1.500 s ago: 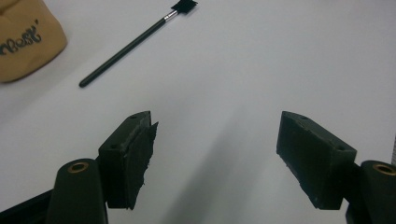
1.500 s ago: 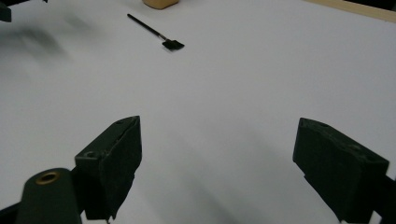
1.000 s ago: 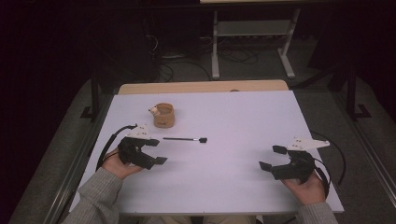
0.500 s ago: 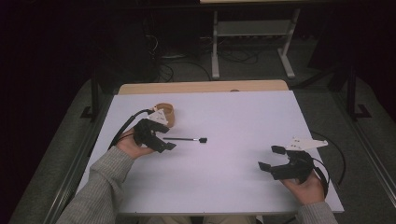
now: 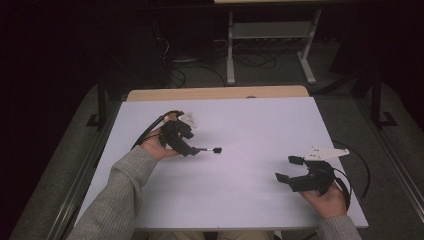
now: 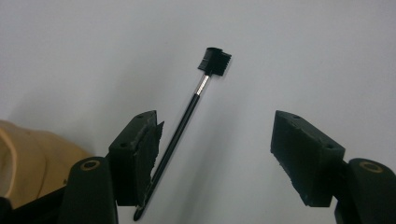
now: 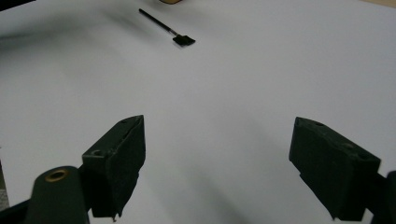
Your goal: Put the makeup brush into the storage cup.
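A thin black brush (image 5: 209, 149) with a small comb head lies on the white table (image 5: 260, 125). In the left gripper view the brush (image 6: 187, 112) has its handle between the jaws, right against the left pad (image 6: 142, 154); the right pad stands well off it. My left gripper (image 5: 190, 144) (image 6: 215, 123) is open over the handle end, and its jaws have just been closing. My right gripper (image 5: 287, 169) (image 7: 219, 135) rests open near the table's front right with nothing between its jaws. From there the brush (image 7: 166, 28) lies far ahead.
A tan wooden cup (image 6: 28, 158) sits just left of the left gripper, mostly covered by it in the high view. A wooden strip (image 5: 215, 93) edges the table's far side. A metal stand (image 5: 270, 30) and cables lie on the floor beyond.
The left hand has moved away from the person and to the right, across the tan cup, until its jaws straddle the brush handle. The right hand has stayed put.
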